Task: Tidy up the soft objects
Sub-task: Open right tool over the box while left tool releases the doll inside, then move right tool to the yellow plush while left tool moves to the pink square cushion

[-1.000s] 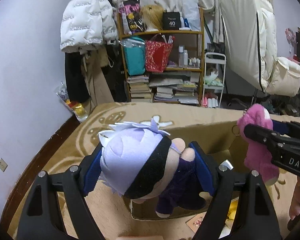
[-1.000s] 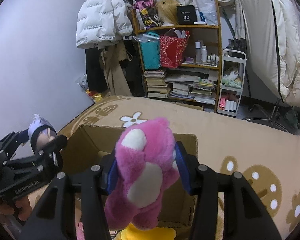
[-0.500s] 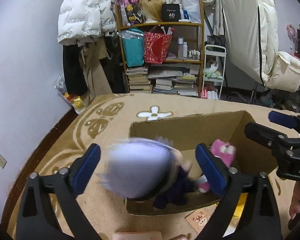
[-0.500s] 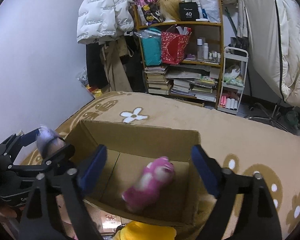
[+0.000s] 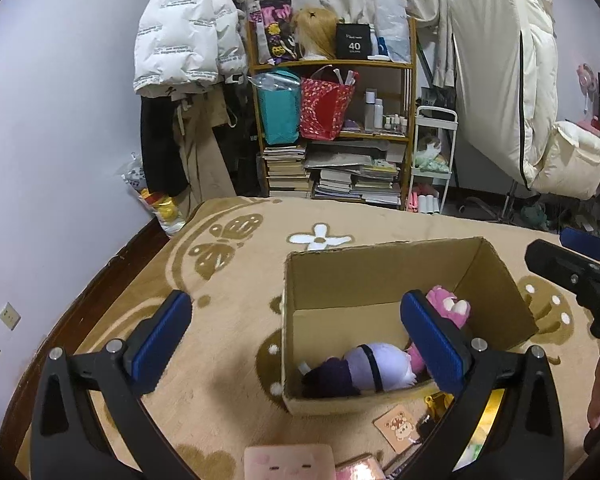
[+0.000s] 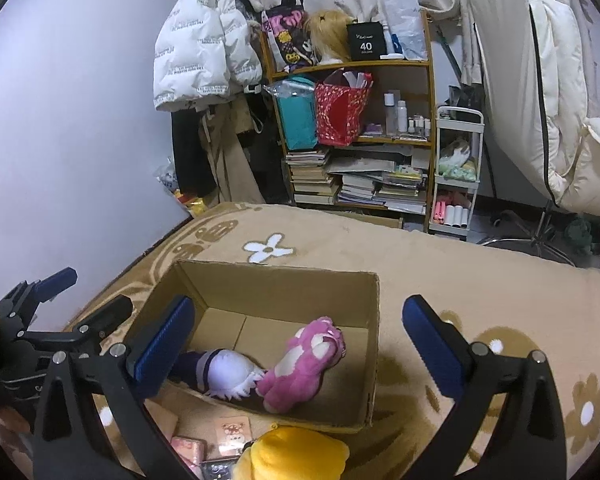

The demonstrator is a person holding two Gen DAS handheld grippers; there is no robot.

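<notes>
**A:** Left gripper point(image 5: 296, 340) spread wide, nothing between the blue pads. Same deal with the right gripper point(image 6: 300, 344), wide open and empty above the cardboard box point(image 6: 374, 344).

**B:** And the plushies?

**A:** Both lying inside the box. Lavender-haired doll point(image 6: 224, 374) on its side, touching the pink plush point(image 6: 300, 364). Yellow plush point(image 6: 296, 456) outside, just beside the near wall, on the tan flowered carpet point(image 6: 460, 280).

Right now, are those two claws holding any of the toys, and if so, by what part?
Nothing is held. The left claw and right claw are both open; the purple-haired doll and pink plush lie in the cardboard box.
</notes>
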